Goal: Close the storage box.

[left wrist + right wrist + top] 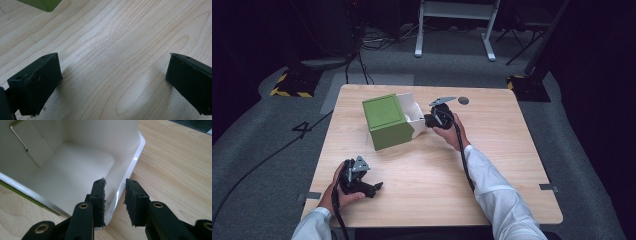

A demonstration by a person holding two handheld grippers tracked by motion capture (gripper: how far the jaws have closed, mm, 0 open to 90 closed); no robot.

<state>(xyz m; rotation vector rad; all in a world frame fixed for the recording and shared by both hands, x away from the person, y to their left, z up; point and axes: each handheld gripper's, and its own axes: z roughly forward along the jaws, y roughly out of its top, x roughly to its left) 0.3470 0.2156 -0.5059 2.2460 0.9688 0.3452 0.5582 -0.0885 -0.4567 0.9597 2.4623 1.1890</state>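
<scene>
A green box (387,122) with a white inside (70,160) lies on its side on the wooden table (497,150), its open end facing right. My right gripper (428,120) is at that open end. In the right gripper view its jaws (116,185) straddle the edge of a white flap (128,162), one jaw inside the box and one outside, with a narrow gap left between them. My left gripper (377,187) rests near the table's front left, well clear of the box. Its jaws (112,57) stand wide open over bare wood, and a green corner of the box (42,3) shows at the top.
A small dark round spot (463,100) marks the table behind the right gripper. Beyond the table are grey carpet with cables, a white desk frame (457,30), and stand bases with yellow-black striped edges (292,85).
</scene>
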